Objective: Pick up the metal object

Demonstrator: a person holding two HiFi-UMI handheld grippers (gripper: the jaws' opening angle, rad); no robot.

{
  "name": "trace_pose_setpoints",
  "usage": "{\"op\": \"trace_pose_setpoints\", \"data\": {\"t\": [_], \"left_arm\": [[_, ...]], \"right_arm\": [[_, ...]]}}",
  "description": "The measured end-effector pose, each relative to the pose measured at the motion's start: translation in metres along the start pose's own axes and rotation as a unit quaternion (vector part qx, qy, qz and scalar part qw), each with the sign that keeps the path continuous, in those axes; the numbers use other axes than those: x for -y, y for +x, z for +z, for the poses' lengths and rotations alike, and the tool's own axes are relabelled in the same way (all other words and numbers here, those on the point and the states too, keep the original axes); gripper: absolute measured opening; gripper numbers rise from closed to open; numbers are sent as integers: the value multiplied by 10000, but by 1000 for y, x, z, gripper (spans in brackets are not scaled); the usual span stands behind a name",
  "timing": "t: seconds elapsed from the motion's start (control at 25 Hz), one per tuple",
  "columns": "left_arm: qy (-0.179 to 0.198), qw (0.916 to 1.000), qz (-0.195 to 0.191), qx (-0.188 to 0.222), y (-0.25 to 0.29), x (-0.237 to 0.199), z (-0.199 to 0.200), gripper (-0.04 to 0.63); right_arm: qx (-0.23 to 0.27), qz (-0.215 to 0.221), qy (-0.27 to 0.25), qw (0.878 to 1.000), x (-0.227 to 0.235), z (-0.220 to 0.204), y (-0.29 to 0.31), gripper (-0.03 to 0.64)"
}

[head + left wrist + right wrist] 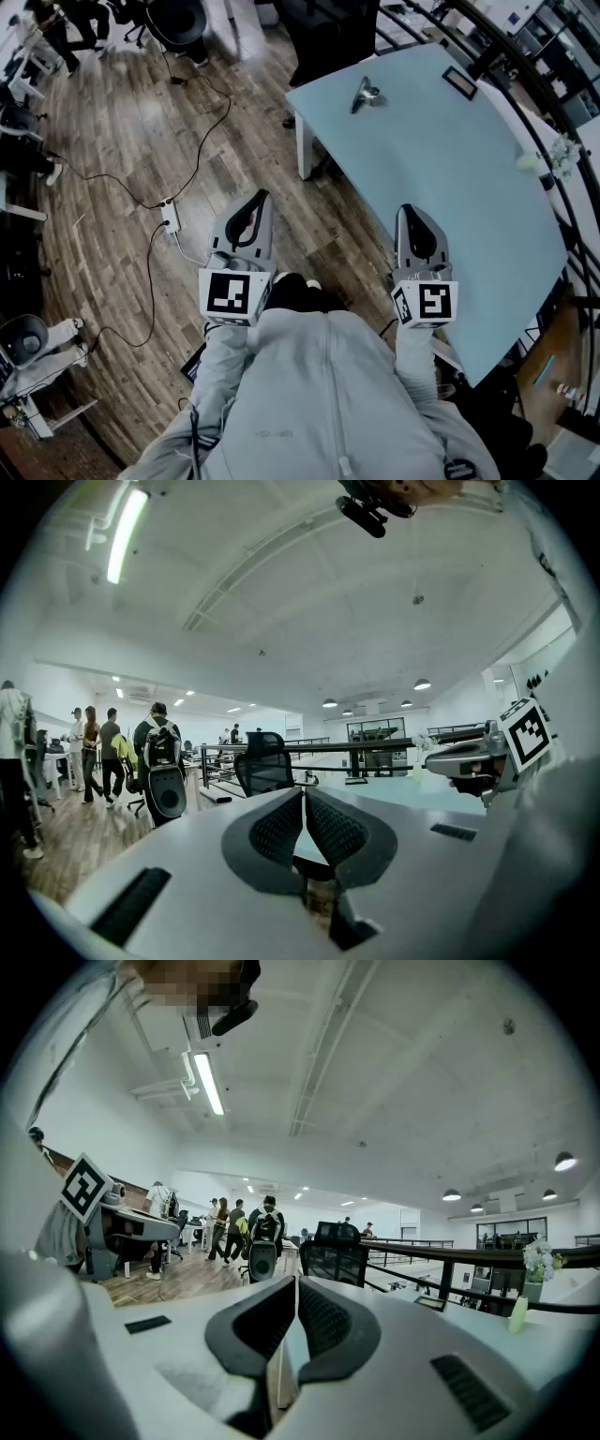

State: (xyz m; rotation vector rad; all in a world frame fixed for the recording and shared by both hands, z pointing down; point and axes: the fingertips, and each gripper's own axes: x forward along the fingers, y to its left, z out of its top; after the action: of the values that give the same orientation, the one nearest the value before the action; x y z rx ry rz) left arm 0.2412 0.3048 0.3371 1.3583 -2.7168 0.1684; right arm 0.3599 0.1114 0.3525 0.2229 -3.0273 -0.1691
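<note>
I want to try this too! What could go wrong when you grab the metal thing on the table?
The metal object lies near the far edge of the table, so a bump could knock it onto the floor. Both the left gripper and the right gripper are shut and far from it; they would likely just push it unless one opens first.

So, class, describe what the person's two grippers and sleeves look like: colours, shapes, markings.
Left gripper and right gripper: pale grey bodies, dark ribbed pads tapering forward, each bearing a white cube with black square markers. Light grey sleeves.
</note>
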Motion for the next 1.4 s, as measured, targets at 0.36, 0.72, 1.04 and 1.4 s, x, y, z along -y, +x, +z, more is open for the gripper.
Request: {"op": "trace_pose_setpoints", "data": {"t": [0.36,0.72,1.04,1.4], "left_arm": [[-24,10000,36,-25,22,-14,-4,34],[-28,10000,18,-17,91,-79,1,34],[-29,9999,-137,3,164,-155,21,34],[-6,9993,-364,-57,211,-214,20,34]], "right_arm": [[2,72,125,9999,4,-4,29,25],[-76,96,185,9998,5,3,124,26],[-73,-53,193,9998,4,24,223,25],[-207,-423,271,9985,4,23,283,26]]}}
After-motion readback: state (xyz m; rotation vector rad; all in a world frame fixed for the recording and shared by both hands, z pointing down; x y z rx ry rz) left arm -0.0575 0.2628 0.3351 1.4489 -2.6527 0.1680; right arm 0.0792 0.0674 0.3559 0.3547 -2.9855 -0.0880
